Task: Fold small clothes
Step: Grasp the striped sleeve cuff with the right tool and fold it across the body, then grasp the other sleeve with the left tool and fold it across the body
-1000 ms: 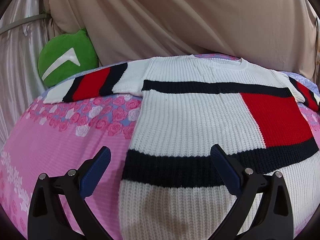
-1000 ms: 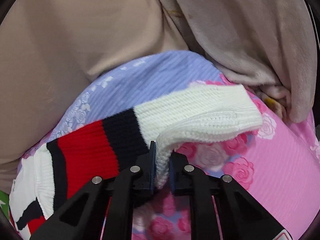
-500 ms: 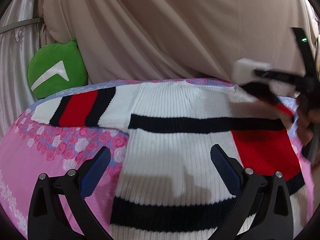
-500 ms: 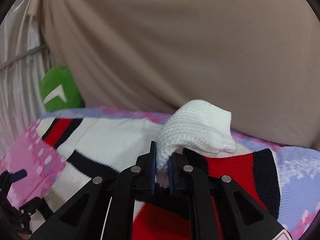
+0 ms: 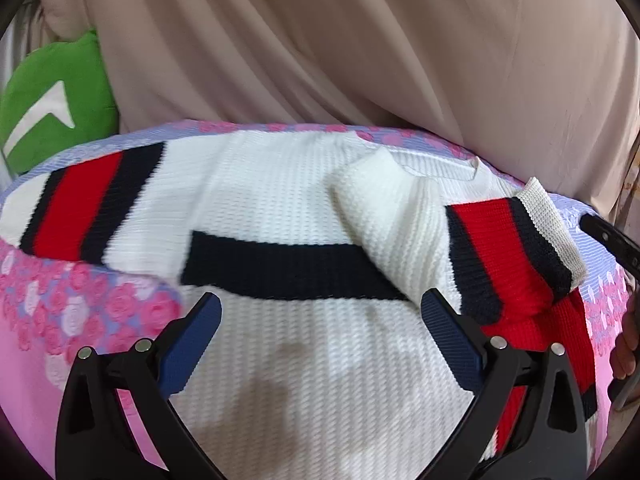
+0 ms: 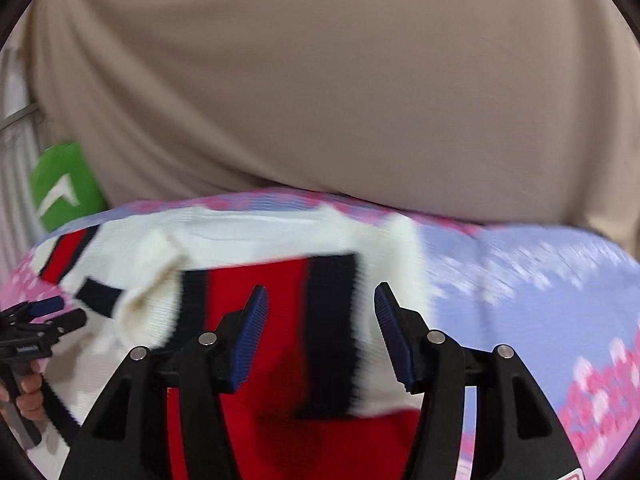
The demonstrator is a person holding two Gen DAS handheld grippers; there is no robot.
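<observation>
Beige drape (image 5: 360, 52) fills everything beyond the jaws in both wrist views. Below it, pink and lavender floral bedspread (image 5: 60, 320) runs under and to both sides of the jaws. Knit sweater (image 5: 304, 360) lies flat on the bedspread, white with black bands and red blocks, directly ahead of and beneath the left jaws; its body passes between them. Its left sleeve (image 5: 80, 208) stretches out flat, ahead-left of the left jaws. Its right sleeve (image 5: 472, 248) is folded inward across the chest, lying ahead-right of the left jaws, cuff end resting on the white chest area, the black chest band partly covered. In the right wrist view the same folded sleeve (image 6: 280, 320) sits just ahead of and below the right jaws; view is motion-blurred. Green cushion (image 5: 52, 112) with a white mark sits far ahead-left, against the drape. Left gripper (image 5: 320, 344): jaws spread wide, holding nothing, above the sweater body. Right gripper (image 6: 320, 336): jaws spread, nothing between them, sleeve lying free underneath.
</observation>
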